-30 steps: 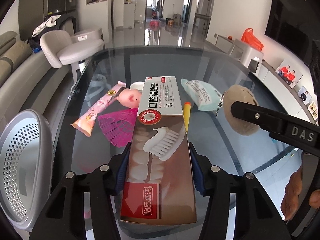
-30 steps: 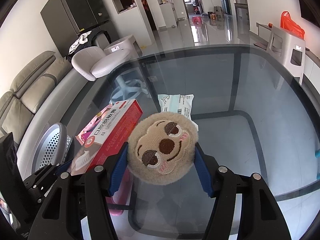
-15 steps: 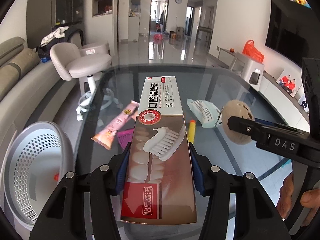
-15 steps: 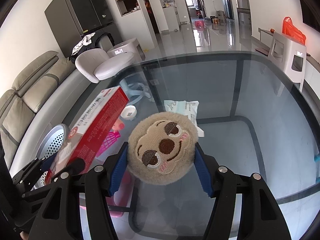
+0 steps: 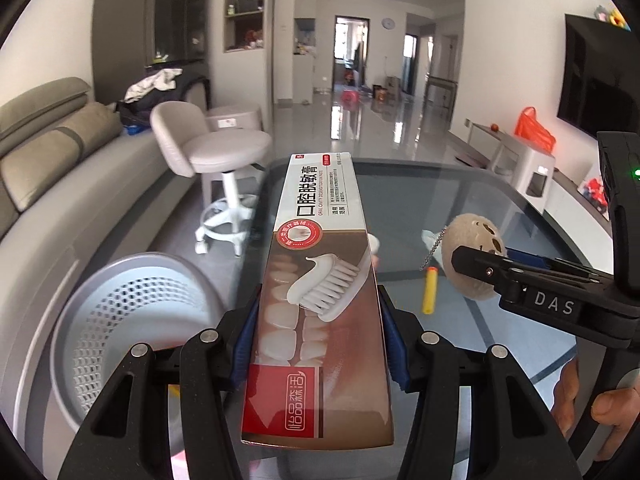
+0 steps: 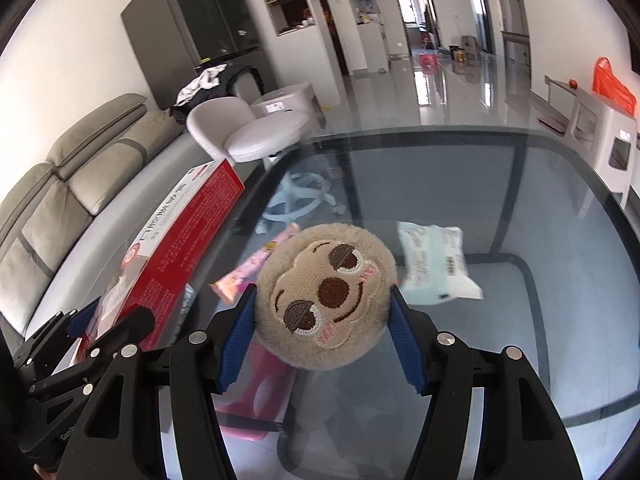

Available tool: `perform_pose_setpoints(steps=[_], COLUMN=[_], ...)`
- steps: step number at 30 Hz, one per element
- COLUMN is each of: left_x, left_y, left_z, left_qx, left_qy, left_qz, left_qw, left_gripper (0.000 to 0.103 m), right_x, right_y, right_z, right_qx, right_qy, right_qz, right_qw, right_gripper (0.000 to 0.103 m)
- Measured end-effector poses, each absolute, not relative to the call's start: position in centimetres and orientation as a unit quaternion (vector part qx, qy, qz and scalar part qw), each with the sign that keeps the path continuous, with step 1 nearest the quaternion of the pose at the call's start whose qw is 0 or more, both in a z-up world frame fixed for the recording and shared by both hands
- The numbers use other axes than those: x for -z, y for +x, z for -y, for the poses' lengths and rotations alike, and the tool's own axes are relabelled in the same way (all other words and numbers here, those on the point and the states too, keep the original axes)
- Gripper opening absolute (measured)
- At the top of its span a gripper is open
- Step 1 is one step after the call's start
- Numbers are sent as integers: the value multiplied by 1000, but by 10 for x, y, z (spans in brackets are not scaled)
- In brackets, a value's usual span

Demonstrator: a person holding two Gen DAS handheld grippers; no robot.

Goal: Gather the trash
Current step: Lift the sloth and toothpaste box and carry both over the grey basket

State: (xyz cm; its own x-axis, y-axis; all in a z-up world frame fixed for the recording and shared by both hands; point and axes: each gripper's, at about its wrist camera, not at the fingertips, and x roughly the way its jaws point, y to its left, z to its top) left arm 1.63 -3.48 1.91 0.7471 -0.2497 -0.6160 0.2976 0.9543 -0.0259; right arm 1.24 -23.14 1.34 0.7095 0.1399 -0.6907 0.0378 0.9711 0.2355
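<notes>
Two grippers, both loaded. From my left wrist camera, the left gripper has its blue-padded fingers clamped on the long sides of a red, white and brown cardboard toothpaste box, which points forward, lifted above the edge of the dark glass table. Down to the left sits a pale grey perforated plastic waste basket on the floor beside the grey sofa — I see only its mesh wall and a pink blur low in it, too unclear to name. To the right, the right gripper pinches a round tan plush sloth-face keychain with a bead chain hanging from it; a small yellow foam dart lies on the glass below.

From my right wrist camera, the right gripper's fingers squeeze the plush from both sides, held over the table. On the glass beyond it lie a pale green sealed snack packet and a pink and orange wrapper — well apart. The box shows at left, raised off the table, with the left gripper low in that corner.
</notes>
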Motion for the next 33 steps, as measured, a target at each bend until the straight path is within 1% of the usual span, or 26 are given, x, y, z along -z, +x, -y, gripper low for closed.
perform_pose_setpoints(steps=[12,19,26,33], left_x=[-30,-26,-11,6], left_y=[1,-5,0,3], left_z=[-52,-104,-136,-147], left_qx=[71,24,-11,-23], left_qy=[25,14,-7,-19], left_qz=[-321,-331,-351,-376], left_qw=[944,943,936,926], left_gripper=[51,51,51,51], right_x=[-19,-13,-2,12], right_y=[30,39,51,62], right_z=[152,96,57,37], right_qx=[-95,-142,-177,-192], right_qy=[97,87,89,88], right_qz=[-379,-388,-406,-421], right_qw=[915,906,892,882], right_gripper=[61,61,61,61])
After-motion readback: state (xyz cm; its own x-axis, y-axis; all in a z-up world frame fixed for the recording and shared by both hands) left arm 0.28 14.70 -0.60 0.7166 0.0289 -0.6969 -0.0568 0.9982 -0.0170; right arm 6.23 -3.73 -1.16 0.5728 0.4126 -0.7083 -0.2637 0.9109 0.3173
